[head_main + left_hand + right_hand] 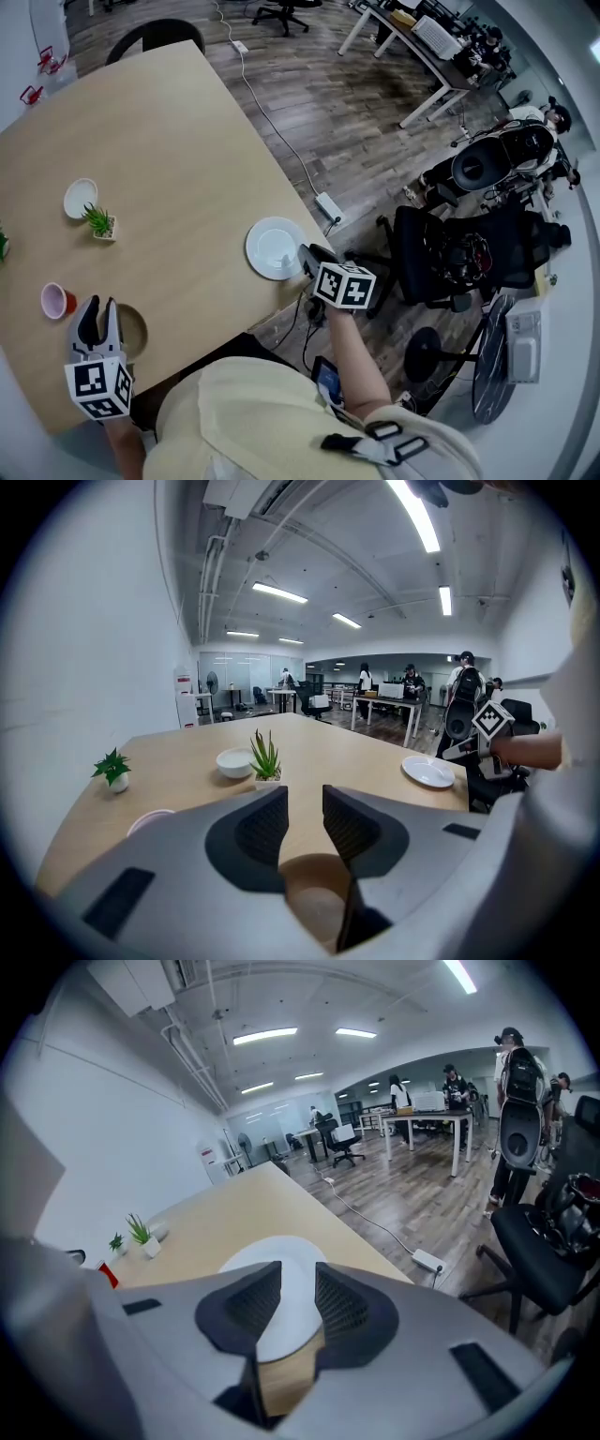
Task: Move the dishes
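On the wooden table, near its right edge, lies the white plate. The right gripper is at the plate's near rim. Only the right gripper view shows its jaws well: they stand apart, unclenched, and the plate is seen through the gap and beyond it. Whether a jaw touches the rim, I cannot tell.

The left gripper is at the near left corner, over a brown round dish. In the left gripper view the jaws are also apart with nothing between them, and the brown dish lies just below them.

The head view alone gives the layout: a pink cup just beside the left gripper, and farther away a white bowl with a small spiky plant next to it.

The left gripper view adds a second small plant at the far left, which the head view cuts at its edge, and it shows the right gripper beside the plate.
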The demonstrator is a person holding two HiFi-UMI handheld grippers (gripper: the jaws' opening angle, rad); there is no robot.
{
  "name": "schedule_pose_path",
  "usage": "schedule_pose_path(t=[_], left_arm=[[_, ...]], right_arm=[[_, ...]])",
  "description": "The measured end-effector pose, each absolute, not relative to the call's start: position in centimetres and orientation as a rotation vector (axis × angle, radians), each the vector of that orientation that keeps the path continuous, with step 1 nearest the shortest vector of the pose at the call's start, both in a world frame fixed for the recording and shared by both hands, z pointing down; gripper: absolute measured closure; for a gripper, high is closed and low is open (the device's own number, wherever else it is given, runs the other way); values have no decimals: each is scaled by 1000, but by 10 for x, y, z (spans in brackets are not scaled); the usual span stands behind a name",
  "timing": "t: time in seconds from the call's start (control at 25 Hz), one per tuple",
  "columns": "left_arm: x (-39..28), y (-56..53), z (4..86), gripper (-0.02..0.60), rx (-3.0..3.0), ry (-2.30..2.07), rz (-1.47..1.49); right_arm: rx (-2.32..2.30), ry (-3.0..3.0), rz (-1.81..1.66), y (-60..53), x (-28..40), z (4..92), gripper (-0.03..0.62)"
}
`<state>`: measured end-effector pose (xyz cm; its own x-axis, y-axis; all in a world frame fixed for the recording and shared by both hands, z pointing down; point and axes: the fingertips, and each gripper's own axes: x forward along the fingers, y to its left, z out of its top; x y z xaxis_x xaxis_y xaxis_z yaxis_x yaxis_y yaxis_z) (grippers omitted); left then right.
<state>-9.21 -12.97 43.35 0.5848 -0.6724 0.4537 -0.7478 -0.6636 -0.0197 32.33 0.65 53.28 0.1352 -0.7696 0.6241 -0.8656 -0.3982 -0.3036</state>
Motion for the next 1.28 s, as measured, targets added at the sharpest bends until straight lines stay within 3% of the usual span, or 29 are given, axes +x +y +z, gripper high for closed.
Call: schedule_pose_path(t=[0.64, 1.28], left_arm=[[-88, -130, 438, 462, 2629, -1189, 672], [-91, -131, 439, 462, 2617, -1211, 665]], right_arm=[[2300, -1490, 1271, 11, 330, 568, 471], [2435, -1541, 1318, 6, 336, 548, 531]])
